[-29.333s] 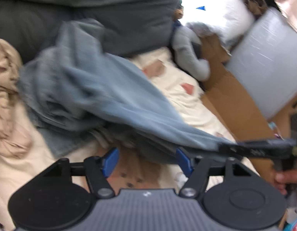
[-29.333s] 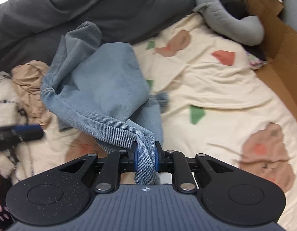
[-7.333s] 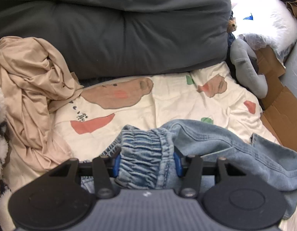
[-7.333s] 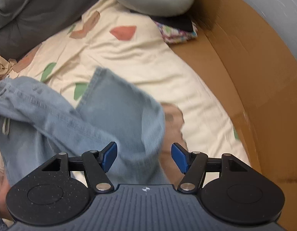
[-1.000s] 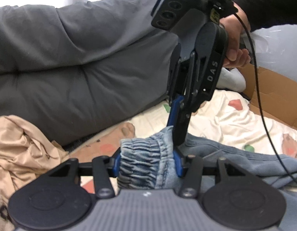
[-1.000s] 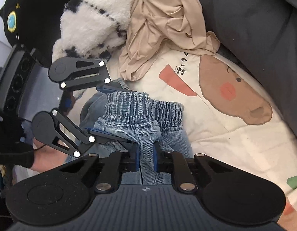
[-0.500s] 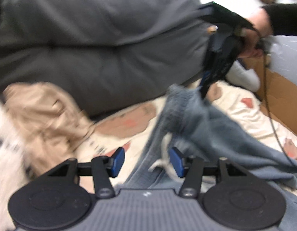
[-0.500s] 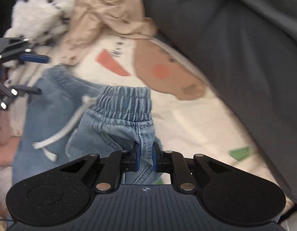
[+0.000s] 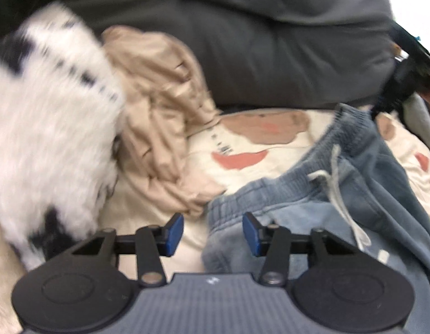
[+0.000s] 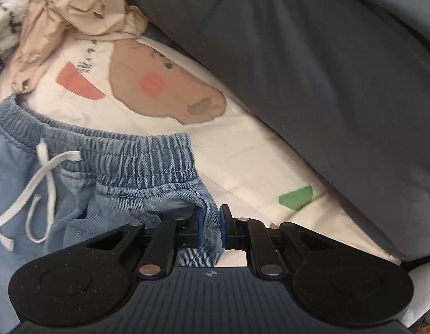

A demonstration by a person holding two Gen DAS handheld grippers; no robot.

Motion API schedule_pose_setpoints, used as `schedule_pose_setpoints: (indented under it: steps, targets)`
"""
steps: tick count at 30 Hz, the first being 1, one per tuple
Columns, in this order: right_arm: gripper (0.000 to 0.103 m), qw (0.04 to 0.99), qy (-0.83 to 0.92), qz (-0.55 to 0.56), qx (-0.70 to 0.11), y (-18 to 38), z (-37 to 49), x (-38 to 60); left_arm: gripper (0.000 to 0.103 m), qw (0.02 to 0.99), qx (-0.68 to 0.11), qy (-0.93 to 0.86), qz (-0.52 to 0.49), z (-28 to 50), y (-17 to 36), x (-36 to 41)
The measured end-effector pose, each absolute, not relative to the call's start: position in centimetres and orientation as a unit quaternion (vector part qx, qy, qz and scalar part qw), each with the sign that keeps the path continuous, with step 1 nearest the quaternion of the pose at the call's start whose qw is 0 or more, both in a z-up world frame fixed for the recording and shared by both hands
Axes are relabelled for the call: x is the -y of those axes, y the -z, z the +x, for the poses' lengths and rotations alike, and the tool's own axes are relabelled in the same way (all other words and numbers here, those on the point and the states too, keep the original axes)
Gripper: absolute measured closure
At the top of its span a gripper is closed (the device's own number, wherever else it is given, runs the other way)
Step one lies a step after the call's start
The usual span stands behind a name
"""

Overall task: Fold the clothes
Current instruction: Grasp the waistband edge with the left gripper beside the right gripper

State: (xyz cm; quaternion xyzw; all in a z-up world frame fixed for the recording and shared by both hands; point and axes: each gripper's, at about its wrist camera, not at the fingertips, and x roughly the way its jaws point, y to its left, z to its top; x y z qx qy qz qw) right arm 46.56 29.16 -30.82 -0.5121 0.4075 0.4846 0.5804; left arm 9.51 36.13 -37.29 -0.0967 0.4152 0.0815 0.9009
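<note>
Light blue jeans (image 9: 354, 194) with an elastic waistband and a white drawstring (image 9: 337, 178) lie spread on the cream printed sheet (image 9: 242, 142). My left gripper (image 9: 212, 233) hangs over the waistband's left end. Its jaws are closing, with that end between them near the right pad; the left pad is over bare sheet. My right gripper (image 10: 209, 225) is shut on a fold of the jeans (image 10: 131, 156) just below the waistband's right end. It also shows, dark and blurred, as the right gripper (image 9: 395, 89) at the far right of the left wrist view.
A crumpled beige garment (image 9: 164, 128) and a fluffy white and black blanket (image 9: 48, 139) lie left of the jeans. A dark grey duvet (image 10: 326, 69) banks up behind the sheet. A grey plush thing (image 9: 423, 122) sits at the right edge.
The left gripper has let go of the bunched waistband and swung left and lower. The right gripper has pulled its end away, so the waistband now lies stretched out flat.
</note>
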Motion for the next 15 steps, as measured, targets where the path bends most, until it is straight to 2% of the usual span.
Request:
schedule_pose_setpoints:
  steps: [1, 2, 6, 15]
  targets:
    - [0.093, 0.584, -0.480, -0.510, -0.411, 31.0, 46.8, -29.0, 0.063, 0.897, -0.419, -0.095, -0.105, 9.7, 37.6, -36.3]
    - [0.093, 0.587, -0.476, -0.508, -0.414, 31.3, 47.1, -28.8, 0.063, 0.892, -0.423, -0.107, -0.115, 10.0, 38.0, -36.5]
    - [0.093, 0.591, -0.468, -0.500, -0.426, 32.1, 48.0, -28.1, 0.063, 0.879, -0.435, -0.113, -0.160, 10.9, 39.2, -36.9]
    - [0.093, 0.594, -0.458, -0.491, -0.444, 33.4, 49.2, -27.6, 0.064, 0.875, -0.446, -0.084, -0.169, 11.0, 39.5, -36.1]
